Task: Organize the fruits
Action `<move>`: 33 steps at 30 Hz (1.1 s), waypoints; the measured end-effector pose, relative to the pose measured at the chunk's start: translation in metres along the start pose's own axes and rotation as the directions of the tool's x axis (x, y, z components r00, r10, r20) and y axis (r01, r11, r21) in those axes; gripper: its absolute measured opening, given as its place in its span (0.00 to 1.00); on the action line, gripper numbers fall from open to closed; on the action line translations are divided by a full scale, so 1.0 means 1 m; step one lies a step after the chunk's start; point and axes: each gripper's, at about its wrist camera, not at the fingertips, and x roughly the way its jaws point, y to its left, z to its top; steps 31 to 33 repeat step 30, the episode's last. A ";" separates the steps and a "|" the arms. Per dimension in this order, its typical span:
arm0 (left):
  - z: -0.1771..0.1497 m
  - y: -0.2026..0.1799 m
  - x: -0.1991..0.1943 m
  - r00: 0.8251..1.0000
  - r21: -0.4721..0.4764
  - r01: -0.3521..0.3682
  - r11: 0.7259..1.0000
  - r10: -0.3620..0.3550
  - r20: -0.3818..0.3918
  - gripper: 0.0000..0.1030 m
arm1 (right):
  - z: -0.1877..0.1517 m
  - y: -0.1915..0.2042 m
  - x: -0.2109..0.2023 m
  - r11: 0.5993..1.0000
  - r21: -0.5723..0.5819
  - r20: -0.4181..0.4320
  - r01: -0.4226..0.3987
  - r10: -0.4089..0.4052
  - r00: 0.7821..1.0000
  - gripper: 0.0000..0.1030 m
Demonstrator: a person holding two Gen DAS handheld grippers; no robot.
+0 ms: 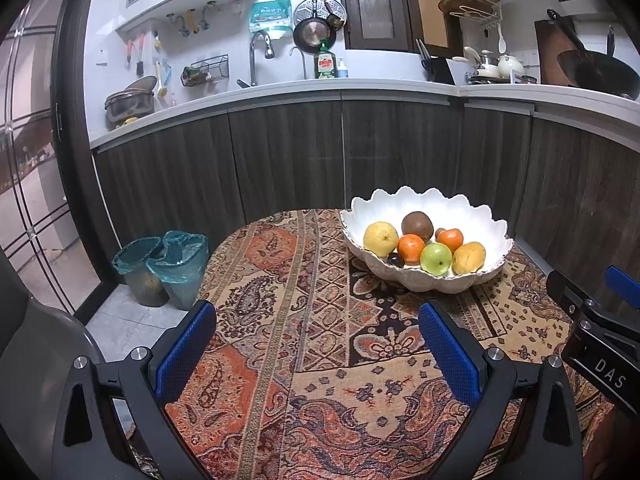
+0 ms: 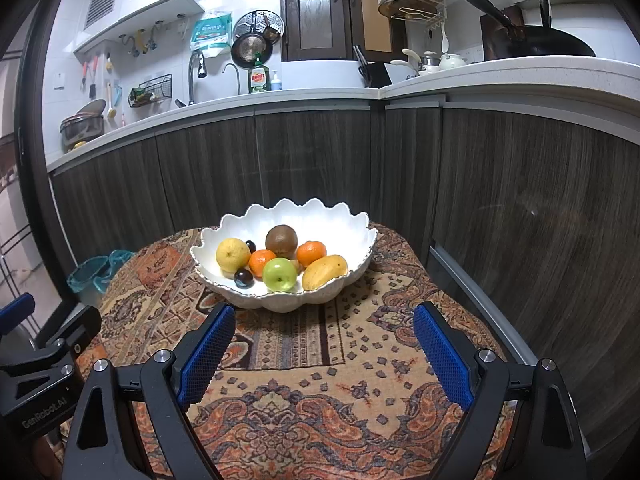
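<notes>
A white scalloped bowl (image 2: 280, 298) is seen at the centre of the right wrist view, set on the patterned tablecloth (image 2: 320, 400). Inside it are gathered a lemon (image 2: 233, 255), a kiwi (image 2: 281, 241), two oranges (image 2: 262, 262), a green apple (image 2: 280, 274), a mango (image 2: 324, 271) and a dark plum (image 2: 243, 278). The right gripper (image 2: 324, 352) is held low in frame, jaws spread wide, nothing between them. The left gripper (image 1: 318, 354) is likewise held wide and empty, the bowl lying at its upper right.
</notes>
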 end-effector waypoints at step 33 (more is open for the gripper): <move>-0.001 -0.002 0.001 1.000 0.035 -0.007 0.999 0.007 -0.006 1.00 | -0.003 -0.001 0.002 1.000 0.010 -0.008 0.008 -0.008 1.000 0.89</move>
